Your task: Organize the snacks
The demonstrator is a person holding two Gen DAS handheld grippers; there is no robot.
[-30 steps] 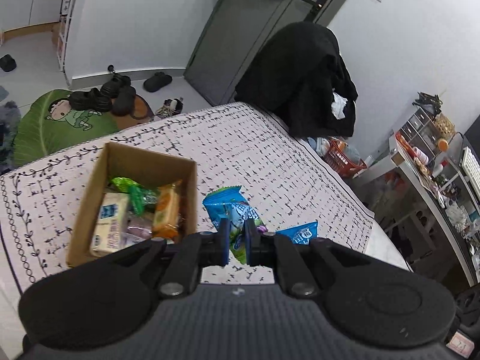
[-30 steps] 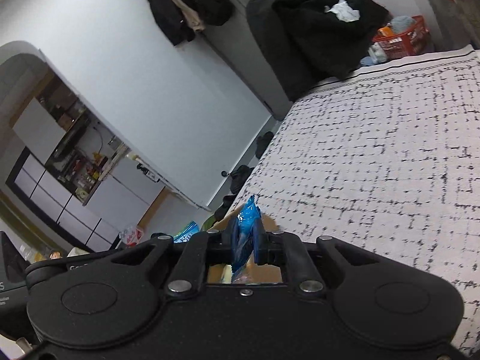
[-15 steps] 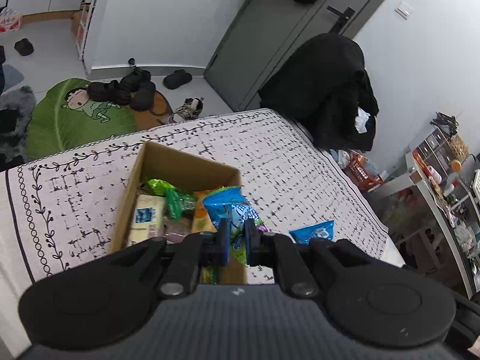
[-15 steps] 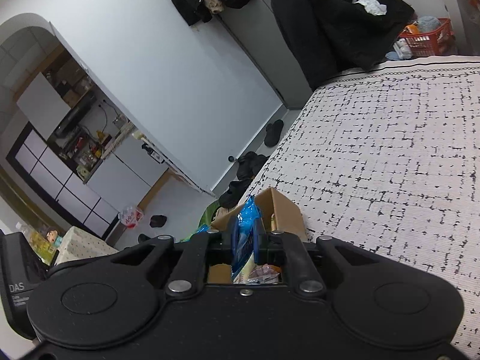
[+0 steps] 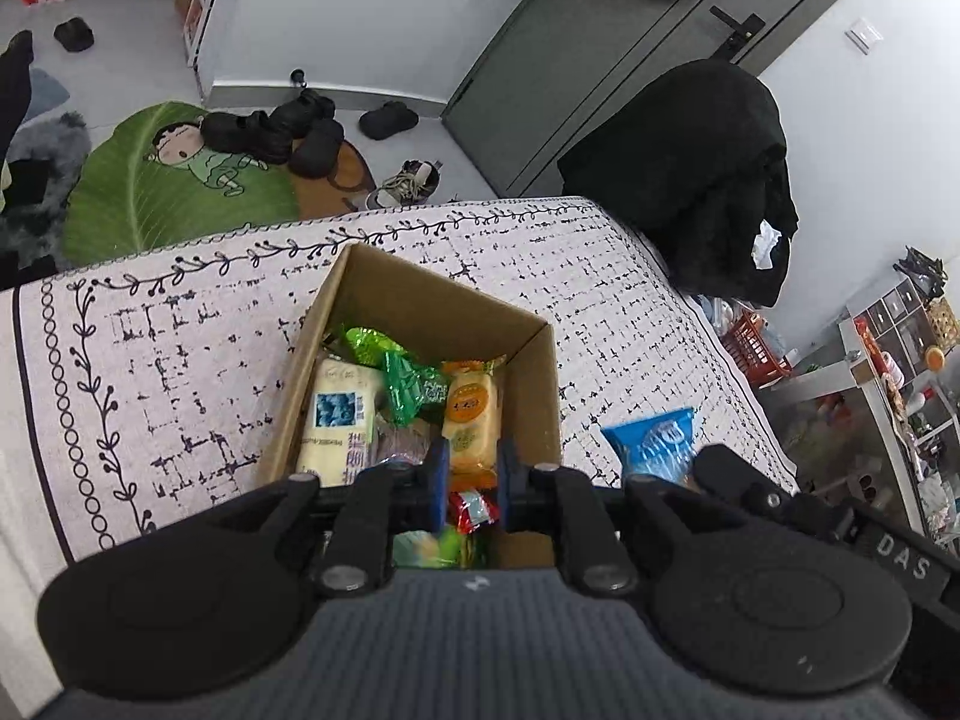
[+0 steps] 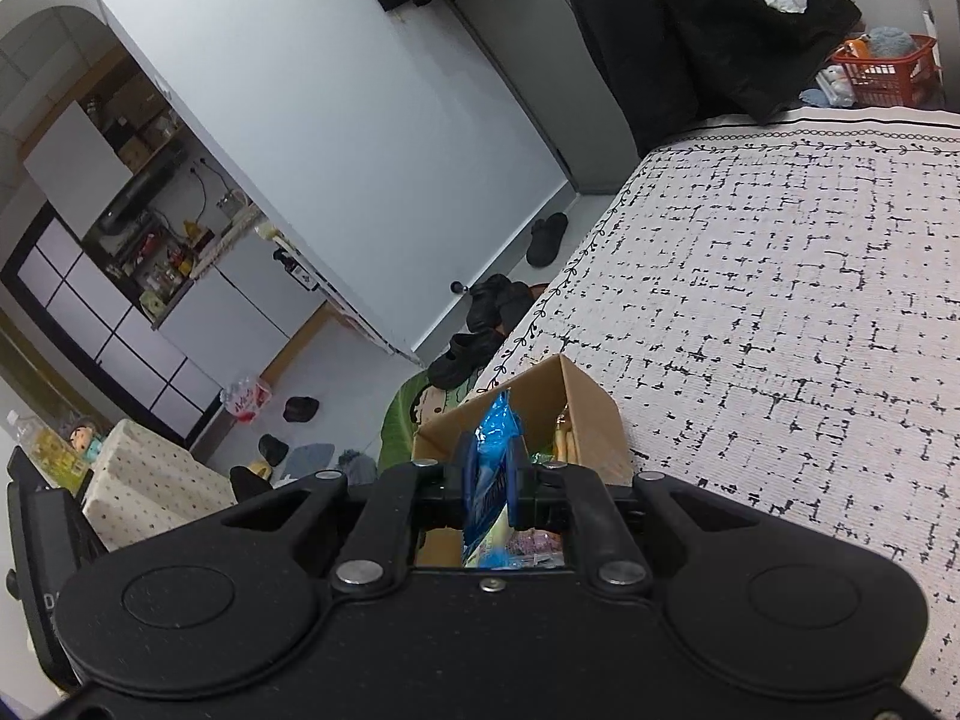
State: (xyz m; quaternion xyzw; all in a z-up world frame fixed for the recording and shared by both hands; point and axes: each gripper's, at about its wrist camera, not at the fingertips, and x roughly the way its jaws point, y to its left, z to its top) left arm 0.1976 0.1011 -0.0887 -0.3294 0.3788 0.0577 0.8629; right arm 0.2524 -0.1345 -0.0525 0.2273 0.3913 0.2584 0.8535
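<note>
Over the cardboard box (image 5: 543, 360), left tongs (image 5: 472, 471) are opening with nothing between them, right tongs (image 6: 489, 471) pinching a blue packet (image 6: 492, 468), print unreadable.

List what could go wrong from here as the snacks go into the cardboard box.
1. The left gripper is opening over the cardboard box; it hangs near the box's near end, so a released packet might land on the rim.
2. The right gripper is shut on a blue packet beside the box's wall; both grippers crowd the box and may collide.
</note>
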